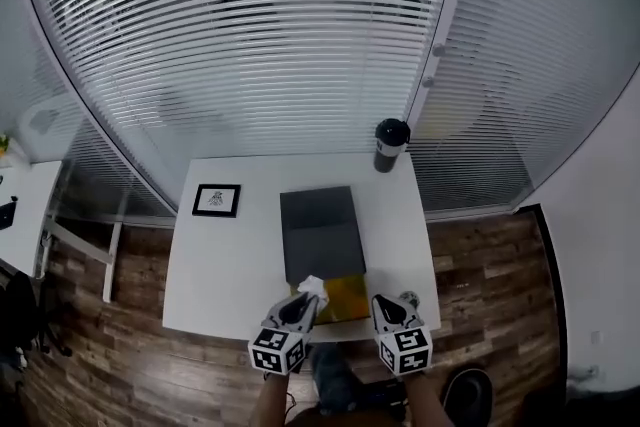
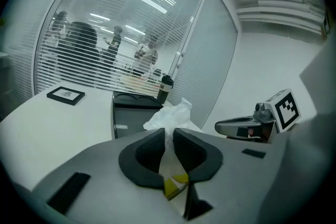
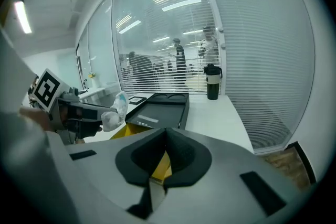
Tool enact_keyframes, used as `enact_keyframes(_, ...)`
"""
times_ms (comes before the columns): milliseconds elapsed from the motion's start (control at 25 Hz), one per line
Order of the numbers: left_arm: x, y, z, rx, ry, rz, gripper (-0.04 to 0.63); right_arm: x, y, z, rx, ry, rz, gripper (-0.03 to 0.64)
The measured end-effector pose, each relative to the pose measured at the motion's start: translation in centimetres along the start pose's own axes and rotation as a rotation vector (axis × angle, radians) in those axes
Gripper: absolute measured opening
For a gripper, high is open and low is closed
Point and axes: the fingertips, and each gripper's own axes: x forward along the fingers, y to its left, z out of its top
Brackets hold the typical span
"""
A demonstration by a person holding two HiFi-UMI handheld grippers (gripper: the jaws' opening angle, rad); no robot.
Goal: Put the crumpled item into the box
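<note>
A crumpled white item (image 1: 313,289) is pinched in my left gripper (image 1: 305,301), which hangs over the front of the open box. The box has a yellow inside (image 1: 347,296) and a dark grey lid (image 1: 320,233) lying back flat on the white table (image 1: 220,265). In the left gripper view the item (image 2: 170,115) sticks up out of the shut jaws of my left gripper (image 2: 169,134). My right gripper (image 1: 388,305) is just right of the box, its jaws together with nothing visibly between them. The right gripper view shows the item (image 3: 112,112) and the yellow box (image 3: 125,131) to the left.
A black cup (image 1: 390,145) stands at the table's far right corner. A framed picture (image 1: 216,200) lies to the left of the lid. Slatted blinds on glass run behind the table. Wooden floor lies on both sides of it.
</note>
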Motion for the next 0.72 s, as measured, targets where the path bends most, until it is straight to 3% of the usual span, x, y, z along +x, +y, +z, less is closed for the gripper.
enact_keyframes(280,1.6,-0.6,-2.8,0.037,0.122,-0.077,0.071,1.5,-0.7,-1.2,0.016,0.033,0.006,0.012)
enact_keyframes(720,3.8,0.0,-6.1,0.182,0.353,-0.044,0.071,2.7,-0.8,-2.4,0.022,0.069,0.018,0.012)
